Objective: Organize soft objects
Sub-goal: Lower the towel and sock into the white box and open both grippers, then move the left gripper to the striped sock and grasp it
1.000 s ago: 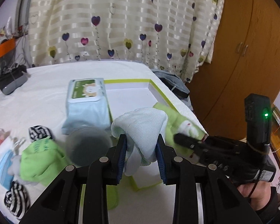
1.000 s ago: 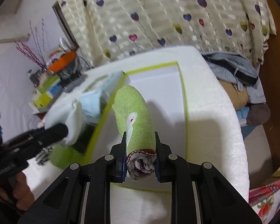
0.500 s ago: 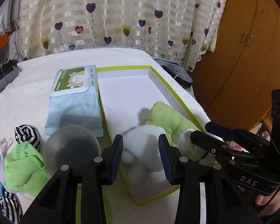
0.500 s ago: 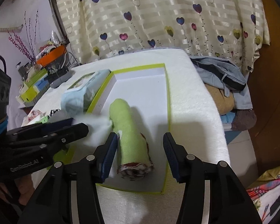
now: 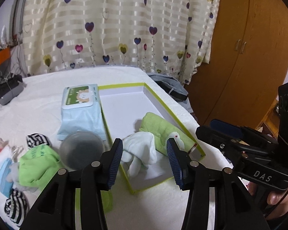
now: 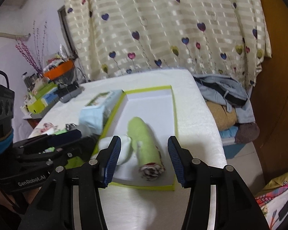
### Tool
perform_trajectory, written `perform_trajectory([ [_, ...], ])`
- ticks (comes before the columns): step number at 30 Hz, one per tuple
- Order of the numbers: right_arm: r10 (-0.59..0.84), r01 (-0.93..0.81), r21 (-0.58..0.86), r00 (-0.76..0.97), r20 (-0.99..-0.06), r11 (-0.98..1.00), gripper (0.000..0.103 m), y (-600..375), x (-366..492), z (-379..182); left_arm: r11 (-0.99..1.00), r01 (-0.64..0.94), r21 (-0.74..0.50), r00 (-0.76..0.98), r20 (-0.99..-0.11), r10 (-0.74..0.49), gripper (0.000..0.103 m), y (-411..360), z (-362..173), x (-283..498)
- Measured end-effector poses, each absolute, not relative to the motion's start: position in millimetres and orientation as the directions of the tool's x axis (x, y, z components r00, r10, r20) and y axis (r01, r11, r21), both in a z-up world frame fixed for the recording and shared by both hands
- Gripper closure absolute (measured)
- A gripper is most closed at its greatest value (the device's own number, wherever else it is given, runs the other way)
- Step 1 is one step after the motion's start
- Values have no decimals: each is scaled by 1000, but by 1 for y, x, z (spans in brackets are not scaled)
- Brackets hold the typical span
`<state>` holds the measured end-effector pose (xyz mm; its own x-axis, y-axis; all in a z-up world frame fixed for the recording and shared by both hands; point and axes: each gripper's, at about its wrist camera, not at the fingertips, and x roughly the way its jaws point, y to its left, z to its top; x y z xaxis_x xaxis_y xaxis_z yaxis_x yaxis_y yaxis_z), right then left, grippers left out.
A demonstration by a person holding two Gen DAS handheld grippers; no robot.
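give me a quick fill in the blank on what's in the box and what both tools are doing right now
1. The rolled green towel lies inside the shallow ____.
2. Beside it in the box lies a crumpled ____ cloth.
3. The left tool and the right tool both have their jaws ____.
4. The wipes pack lies ____ the box, against its left wall.

Missing words: box; white; open; outside

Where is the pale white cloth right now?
The pale white cloth lies inside the green-edged box, at its near end, touching the rolled green towel on that towel's left side in both wrist views.
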<state>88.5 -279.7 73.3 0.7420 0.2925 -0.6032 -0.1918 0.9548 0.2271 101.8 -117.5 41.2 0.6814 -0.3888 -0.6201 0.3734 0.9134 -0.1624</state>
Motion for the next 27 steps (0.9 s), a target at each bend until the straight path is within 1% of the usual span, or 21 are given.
perform_trajectory([
  [4, 289, -200, 212, 749, -596, 957, 51, -274, 81, 77, 914, 370, -166, 695, -603, -390, 56, -110, 44, 89],
  [12, 285, -192, 215, 747, -601, 958, 51, -272, 77, 76, 917, 355, -180, 700, -599, -388, 56, -98, 43, 77],
  [22, 314, -244, 198, 749, -584, 950, 51, -254, 63, 84, 928, 310, -206, 719, -588, -371, 56, -75, 42, 59],
  [27, 335, -278, 188, 744, -578, 942, 51, -244, 55, 86, 932, 293, -215, 738, -568, -363, 57, -63, 44, 47],
])
